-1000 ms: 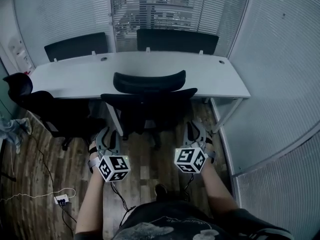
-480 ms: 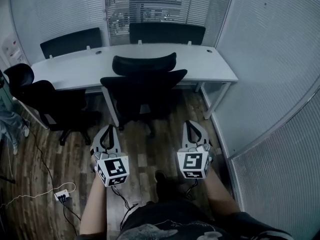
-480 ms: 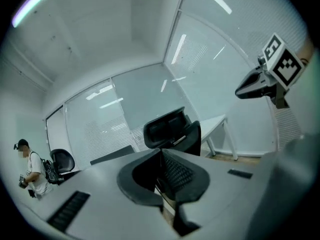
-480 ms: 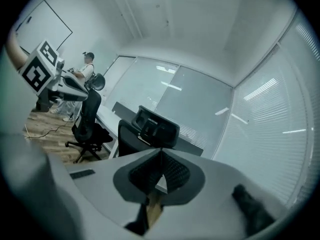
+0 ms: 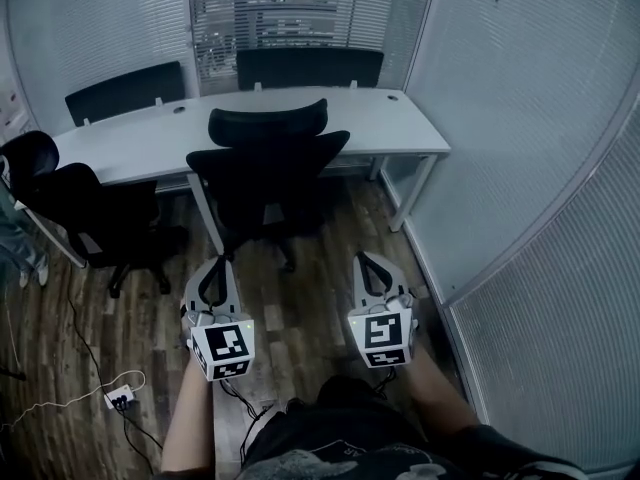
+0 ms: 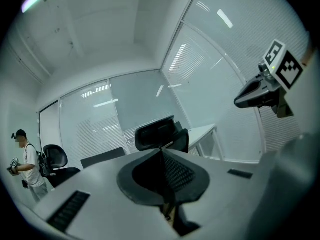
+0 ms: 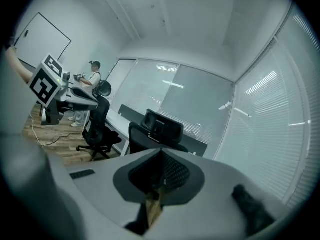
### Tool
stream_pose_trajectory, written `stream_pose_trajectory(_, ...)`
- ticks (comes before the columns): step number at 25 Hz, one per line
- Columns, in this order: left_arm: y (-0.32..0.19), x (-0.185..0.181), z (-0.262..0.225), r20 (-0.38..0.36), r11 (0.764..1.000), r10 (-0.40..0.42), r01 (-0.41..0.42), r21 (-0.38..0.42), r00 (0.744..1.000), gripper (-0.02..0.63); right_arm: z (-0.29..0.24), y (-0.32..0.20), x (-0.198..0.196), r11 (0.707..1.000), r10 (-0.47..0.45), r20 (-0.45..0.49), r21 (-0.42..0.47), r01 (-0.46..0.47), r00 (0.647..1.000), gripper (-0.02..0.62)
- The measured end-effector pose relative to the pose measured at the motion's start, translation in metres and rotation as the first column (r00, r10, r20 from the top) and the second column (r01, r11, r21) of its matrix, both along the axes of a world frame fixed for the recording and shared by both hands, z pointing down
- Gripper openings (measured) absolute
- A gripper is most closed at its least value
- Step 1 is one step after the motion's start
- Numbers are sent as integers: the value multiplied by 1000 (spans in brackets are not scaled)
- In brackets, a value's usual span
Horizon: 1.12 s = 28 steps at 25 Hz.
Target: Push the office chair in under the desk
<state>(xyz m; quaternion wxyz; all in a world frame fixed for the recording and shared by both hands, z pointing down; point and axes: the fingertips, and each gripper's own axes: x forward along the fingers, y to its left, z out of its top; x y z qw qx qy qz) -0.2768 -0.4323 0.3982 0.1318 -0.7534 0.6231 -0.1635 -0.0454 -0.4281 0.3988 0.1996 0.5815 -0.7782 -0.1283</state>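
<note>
The black office chair stands at the white desk, its seat under the desktop and its headrest over the desk's near edge. My left gripper and right gripper hover side by side over the wood floor, well short of the chair and touching nothing. Both are shut with nothing between the jaws. In the left gripper view the shut left gripper points at the chair. In the right gripper view the shut right gripper points at the chair.
A second black chair stands at the left of the desk. A power strip and cable lie on the floor at the near left. Glass partition walls close the right side. A person stands far off at the left.
Both grippers have drawn back from the chair's back toward me, and their jaws have closed. The chair stays tucked at the desk and now looks farther away.
</note>
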Motion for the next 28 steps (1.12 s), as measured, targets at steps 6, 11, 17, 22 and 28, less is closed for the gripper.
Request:
stream_pose_trajectory(6,16,13,-1,0,1000,-10,10,-9,1000,18,-7,8,-6,998,-67,70,-6,67,995,23)
stream_pose_trajectory(11,34,37,-1,10,999,-34,34,-16,999,18,-3,23,12,995,-98,16,3,98,995,23)
stream_pose_trajectory(17,66,76,-8,8,998,-59,59,-15,998,18,-8,55,56,993,-121,33,-6,121,992,21)
stream_pose_trajectory(22,101,116,-18,3,998,-69,69,5,998,18,-7,89,95,991,-130,35,-11,131,991,21)
stream_pose_trajectory(28,156,160,-18,36,995,-97,97,10,995,18,-6,133,137,986,-164,89,-20,166,982,21)
